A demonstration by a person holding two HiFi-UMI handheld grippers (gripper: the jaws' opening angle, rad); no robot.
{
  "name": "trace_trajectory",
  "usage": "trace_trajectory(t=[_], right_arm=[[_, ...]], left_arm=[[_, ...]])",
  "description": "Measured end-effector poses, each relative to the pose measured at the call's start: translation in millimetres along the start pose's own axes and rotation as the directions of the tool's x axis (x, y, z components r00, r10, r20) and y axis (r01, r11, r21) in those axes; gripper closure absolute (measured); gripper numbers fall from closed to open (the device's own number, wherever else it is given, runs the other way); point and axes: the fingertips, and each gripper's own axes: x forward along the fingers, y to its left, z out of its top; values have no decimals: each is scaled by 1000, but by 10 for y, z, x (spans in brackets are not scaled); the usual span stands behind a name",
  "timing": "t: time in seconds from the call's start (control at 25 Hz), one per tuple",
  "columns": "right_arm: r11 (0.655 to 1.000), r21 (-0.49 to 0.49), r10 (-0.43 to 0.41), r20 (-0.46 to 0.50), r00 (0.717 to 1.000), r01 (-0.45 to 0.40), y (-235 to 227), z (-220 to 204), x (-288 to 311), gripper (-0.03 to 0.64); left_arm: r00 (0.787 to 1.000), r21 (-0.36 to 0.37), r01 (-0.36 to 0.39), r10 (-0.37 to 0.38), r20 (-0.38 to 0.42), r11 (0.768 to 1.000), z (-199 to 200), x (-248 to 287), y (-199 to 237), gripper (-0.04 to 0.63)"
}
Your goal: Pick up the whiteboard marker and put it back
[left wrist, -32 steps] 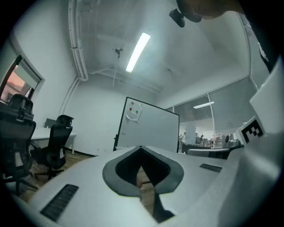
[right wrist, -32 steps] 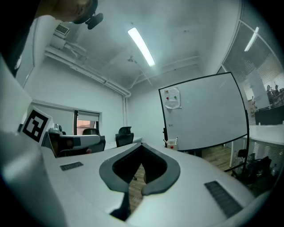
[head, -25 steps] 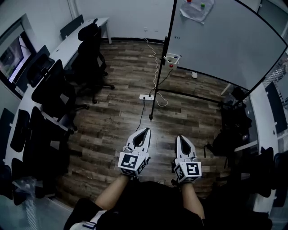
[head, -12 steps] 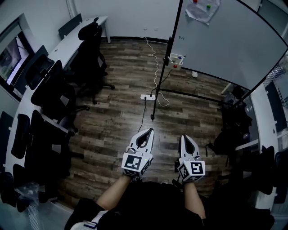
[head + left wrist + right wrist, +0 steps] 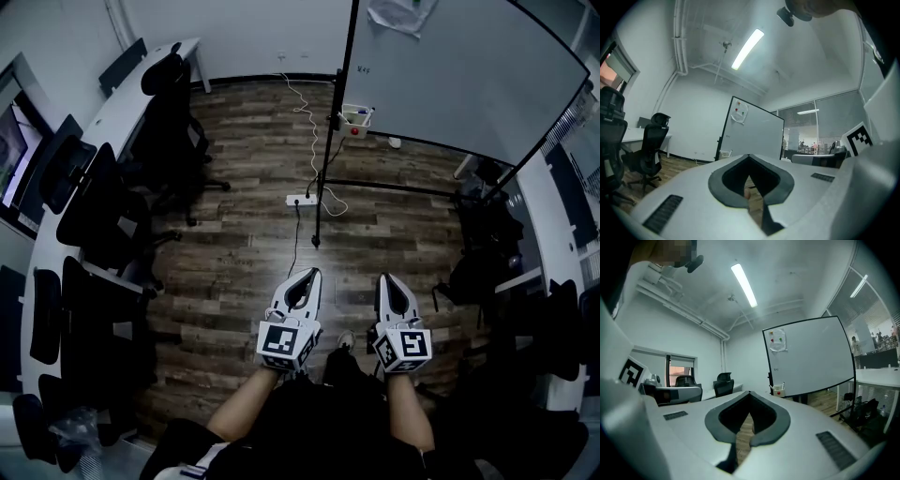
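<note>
Left gripper: the left gripper [image 5: 310,273] is pointing level towards 12 o'clock, its jaws meeting at the tips with nothing between them.
Right gripper: the right gripper [image 5: 385,278] is sitting just beside it at 3 o'clock, likewise shut and empty, also aiming at 12 o'clock.
Floor: bare wooden floor [image 5: 234,244] is lying between the grippers and the board, with a power strip [image 5: 302,200] and its cable trailing at about 11 o'clock.
Chairs: black office chairs [image 5: 103,187] are standing well off at 9 to 10 o'clock, clear of the path.
Stand: the black post [image 5: 326,141] of the board's stand is rising at 12 o'clock, ahead of both grippers.
Holder: a small white holder [image 5: 356,117] is hanging at the board's lower corner, touching the post's right side.
Marker: what appears to be the whiteboard marker [image 5: 783,386] is sticking upright out of that holder; it is too small to be sure of more.
Whiteboard: the whiteboard [image 5: 469,75] is spreading from 12 to 2 o'clock, farthest of all.
Step in hand: judging by the gap, this is the approach; no pick-up is under way.
Next move: the person is needing to get near the holder, part one gripper's jaws, and line them round the marker's shaft before lifting.
</note>
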Motion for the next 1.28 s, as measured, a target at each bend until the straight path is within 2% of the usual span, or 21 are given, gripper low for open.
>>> trace_trajectory(t=[0.28, 0.64, 1.0, 1.28], right_arm=[[1000, -12, 24, -6, 1000, -24, -245, -21, 302, 609], [998, -5, 55, 0, 998, -55, -836, 169, 838, 609], [994, 20, 106, -14, 994, -106, -1342, 242, 1267, 609], [989, 22, 143, -7, 990, -143, -1536, 307, 1516, 609]], left_arm=[[1000, 0, -14, 14, -2, 1000, -34, 394, 26, 588], [999, -29, -51, 51, 7, 998, -45, 1172, -9, 588], [994, 21, -107, 108, -9, 994, -62, 1781, -93, 588], [988, 19, -156, 157, -7, 988, -44, 2016, -61, 588]])
